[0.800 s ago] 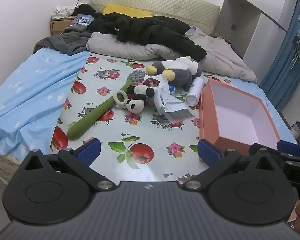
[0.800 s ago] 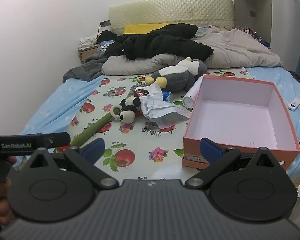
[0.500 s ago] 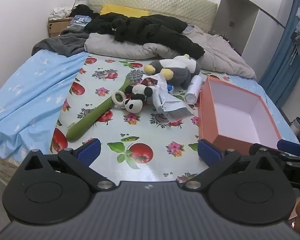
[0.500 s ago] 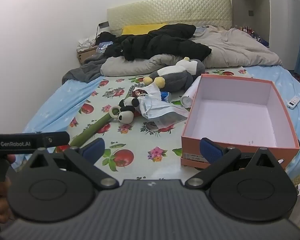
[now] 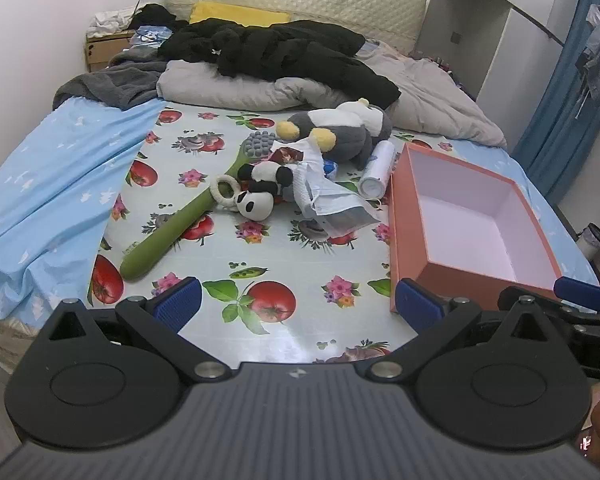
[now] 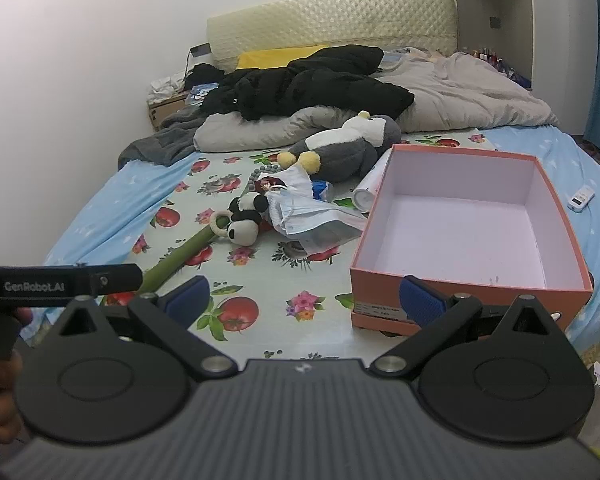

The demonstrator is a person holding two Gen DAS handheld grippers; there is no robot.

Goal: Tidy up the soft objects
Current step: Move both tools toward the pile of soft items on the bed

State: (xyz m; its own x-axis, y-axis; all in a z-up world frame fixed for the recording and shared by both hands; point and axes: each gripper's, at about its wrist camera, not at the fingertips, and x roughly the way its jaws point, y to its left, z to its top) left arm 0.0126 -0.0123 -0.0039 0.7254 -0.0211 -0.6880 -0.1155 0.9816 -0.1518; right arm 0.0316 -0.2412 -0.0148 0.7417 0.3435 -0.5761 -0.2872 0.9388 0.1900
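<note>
A grey penguin plush [image 5: 340, 130] [image 6: 344, 150] lies mid-bed. In front of it lie a small panda plush [image 5: 260, 190] [image 6: 246, 216], a crumpled pile of face masks [image 5: 332, 200] [image 6: 308, 212], a green long-handled brush [image 5: 180, 224] [image 6: 180, 256] and a white tube [image 5: 376, 174]. An empty orange box [image 5: 404, 216] [image 6: 452, 294] stands on the right. My left gripper [image 5: 298, 306] is open and empty above the bed's near edge. My right gripper [image 6: 302, 298] is open and empty, near the box's front left corner.
Black clothes [image 5: 284, 54], a grey duvet [image 5: 420, 92] and a grey blanket [image 5: 108, 84] fill the head of the bed. A white remote [image 6: 580, 199] lies right of the box. A blue curtain [image 5: 560, 112] hangs at the right. A cardboard box [image 5: 100, 46] stands by the wall.
Both grippers have drawn back and risen slightly; the objects look a little farther off. Nothing on the bed has moved.
</note>
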